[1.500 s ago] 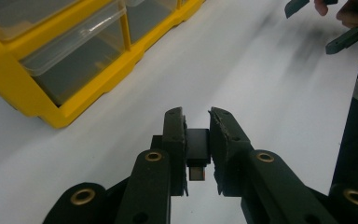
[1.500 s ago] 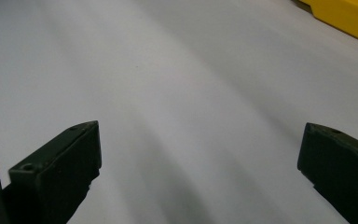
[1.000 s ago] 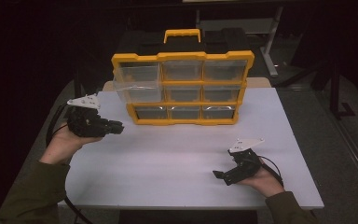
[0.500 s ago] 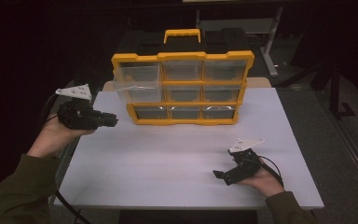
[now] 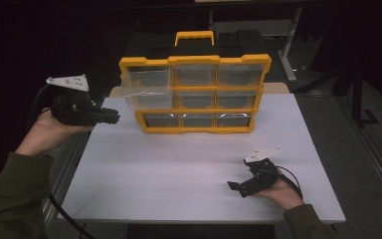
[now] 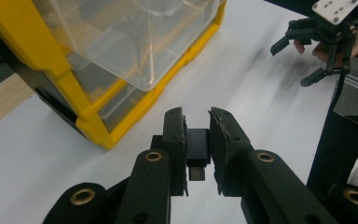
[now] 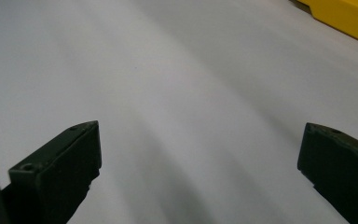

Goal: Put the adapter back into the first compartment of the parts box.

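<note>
L tongs (image 5: pixel 110 116) raised, small black part (image 6: pixel 197 150) half-hidden

The room is dim; in the high view the white table (image 5: pixel 179 169) is the one evenly lit area, and the surroundings toward the top and both side edges fall to near black. The yellow organizer (image 5: pixel 194 94) is bright but softly rendered, with grain across the dark areas. In the left gripper view the clear drawer (image 6: pixel 135 42) at upper centre carries pale reflections, and the black jaws at the bottom are sharp. The right gripper view shows broad, soft shadow bands across the tabletop, slightly blurred.
</note>
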Motion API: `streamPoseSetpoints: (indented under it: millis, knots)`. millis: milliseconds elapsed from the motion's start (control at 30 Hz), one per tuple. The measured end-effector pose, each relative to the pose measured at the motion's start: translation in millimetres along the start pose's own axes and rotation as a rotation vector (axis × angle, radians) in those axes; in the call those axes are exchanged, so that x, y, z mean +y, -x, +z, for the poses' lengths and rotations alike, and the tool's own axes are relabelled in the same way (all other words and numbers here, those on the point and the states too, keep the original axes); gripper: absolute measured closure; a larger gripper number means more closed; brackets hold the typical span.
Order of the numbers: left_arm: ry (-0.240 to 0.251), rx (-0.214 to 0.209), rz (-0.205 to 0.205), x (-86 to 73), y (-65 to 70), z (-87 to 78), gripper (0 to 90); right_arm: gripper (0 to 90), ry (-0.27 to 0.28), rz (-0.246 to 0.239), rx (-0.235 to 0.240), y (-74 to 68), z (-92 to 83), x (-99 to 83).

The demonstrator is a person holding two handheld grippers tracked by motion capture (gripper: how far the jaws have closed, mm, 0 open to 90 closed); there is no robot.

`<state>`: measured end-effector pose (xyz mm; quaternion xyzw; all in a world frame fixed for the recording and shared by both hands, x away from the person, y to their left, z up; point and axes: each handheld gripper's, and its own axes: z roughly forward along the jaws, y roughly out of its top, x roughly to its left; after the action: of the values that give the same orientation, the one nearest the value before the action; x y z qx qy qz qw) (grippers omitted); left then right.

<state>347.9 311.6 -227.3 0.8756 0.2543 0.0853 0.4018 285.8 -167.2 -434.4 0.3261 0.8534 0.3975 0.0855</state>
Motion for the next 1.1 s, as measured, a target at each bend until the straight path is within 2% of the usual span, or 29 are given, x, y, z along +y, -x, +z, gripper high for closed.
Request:
streamPoseSetpoints:
  millis: [433,767,900,1100]
  knots:
    - [0.013,0.022,0.025,25.3,-3.9,-20.1,76.2,0.0,-0.001,0.0,0.001,0.2,0.0,0.1]
    - [0.053,0.037,0.06,58.1,-6.0,-35.8,76.2,0.0,-0.001,0.005,0.001,0.5,-0.5,0.2]
    - [0.068,0.035,0.074,73.3,-5.1,-34.8,76.2,0.0,-0.001,0.005,0.002,0.4,-0.4,0.3]
    - [0.068,0.035,0.089,93.3,-4.3,-23.6,76.2,0.0,0.002,0.003,0.002,0.9,-0.8,0.2]
